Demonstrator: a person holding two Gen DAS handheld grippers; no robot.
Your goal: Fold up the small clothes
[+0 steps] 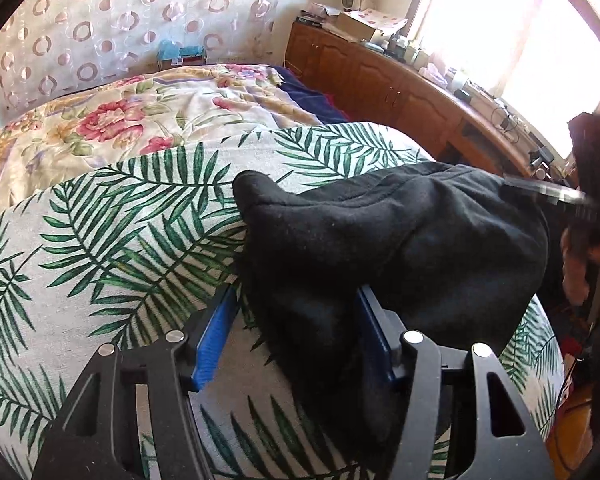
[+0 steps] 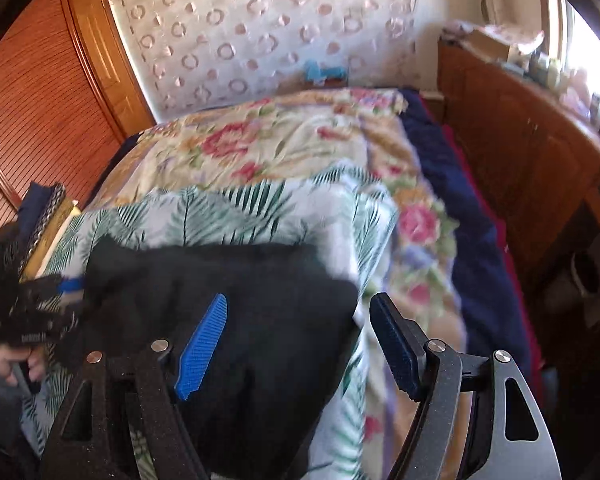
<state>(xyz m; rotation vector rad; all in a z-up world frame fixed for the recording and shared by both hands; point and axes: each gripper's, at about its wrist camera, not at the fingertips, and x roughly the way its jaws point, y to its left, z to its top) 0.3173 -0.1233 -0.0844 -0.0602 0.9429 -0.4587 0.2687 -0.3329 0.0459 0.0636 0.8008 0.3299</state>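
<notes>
A small black garment lies bunched on a white cloth with green palm leaves spread on the bed. My left gripper is open, its blue pads either side of a raised fold of the garment at its near edge. In the right wrist view the garment lies under my open right gripper, whose left blue pad hovers over the cloth and whose right pad stands past the garment's right edge. The right gripper shows blurred at the garment's far right in the left wrist view. The left gripper shows at the garment's left.
A floral bedspread covers the bed beyond the leaf cloth. A wooden cabinet run with clutter on top stands along the right under a bright window. A patterned curtain hangs behind the bed. Slatted wooden doors stand at left.
</notes>
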